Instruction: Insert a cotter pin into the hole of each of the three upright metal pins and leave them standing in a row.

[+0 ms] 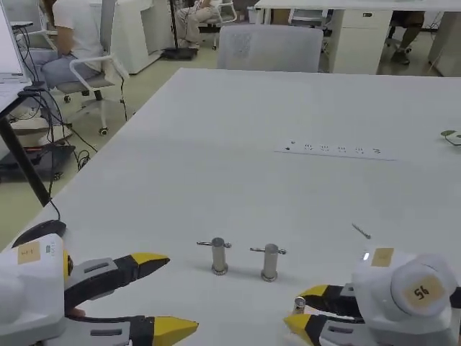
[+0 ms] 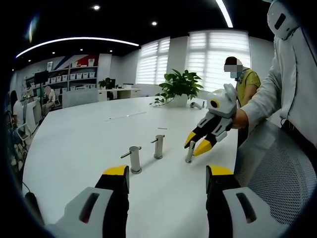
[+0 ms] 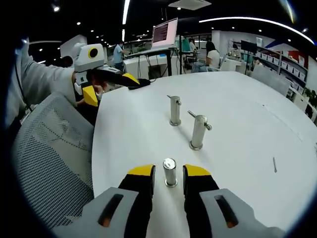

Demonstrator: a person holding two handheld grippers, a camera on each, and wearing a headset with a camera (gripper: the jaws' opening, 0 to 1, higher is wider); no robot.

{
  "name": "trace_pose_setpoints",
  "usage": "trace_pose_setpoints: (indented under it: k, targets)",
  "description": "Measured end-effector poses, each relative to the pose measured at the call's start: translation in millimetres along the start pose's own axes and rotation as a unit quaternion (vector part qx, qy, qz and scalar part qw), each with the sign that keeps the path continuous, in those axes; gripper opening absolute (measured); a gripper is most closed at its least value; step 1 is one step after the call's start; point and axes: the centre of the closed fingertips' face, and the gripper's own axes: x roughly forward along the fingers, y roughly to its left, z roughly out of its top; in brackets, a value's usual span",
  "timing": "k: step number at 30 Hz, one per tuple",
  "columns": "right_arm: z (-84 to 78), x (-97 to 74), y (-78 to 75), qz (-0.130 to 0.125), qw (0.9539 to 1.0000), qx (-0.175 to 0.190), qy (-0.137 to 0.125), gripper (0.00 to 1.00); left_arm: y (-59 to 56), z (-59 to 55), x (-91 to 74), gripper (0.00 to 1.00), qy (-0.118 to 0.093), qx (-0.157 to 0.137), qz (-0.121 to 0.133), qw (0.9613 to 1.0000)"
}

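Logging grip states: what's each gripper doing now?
Left gripper: open, holding nothing.
Right gripper: open, jaws astride the third metal pin, not visibly clamped.

Wide bare table (image 1: 238,130) beyond the row of upright pins (image 1: 219,256); loose cotter pin (image 1: 361,231) right of it.

The table (image 1: 238,122) is white, the three metal pins (image 3: 198,130) silver-grey. The left gripper (image 1: 181,294) and right gripper (image 1: 294,308) are pale grey with black, yellow-tipped fingers (image 1: 148,261).

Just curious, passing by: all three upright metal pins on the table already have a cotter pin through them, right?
Not all: only two do. The third pin, at the right gripper, has none; the right gripper view shows it.
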Motion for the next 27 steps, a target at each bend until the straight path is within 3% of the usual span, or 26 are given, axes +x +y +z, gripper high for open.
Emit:
trace_pose_setpoints:
  k: [15,27]
  targets:
    - [-12.2,-22.8,-5.1,0.009,0.9999,0.010,0.006,0.31,-3.3,2.5,6.4,0.62,-0.001,0.003,-0.008,1.0000]
    - [-16.8,-38.0,-26.5,-0.013,0.9997,0.021,0.002,0.31,-8.8,5.5,12.7,0.61,-0.002,0.002,-0.017,0.9999]
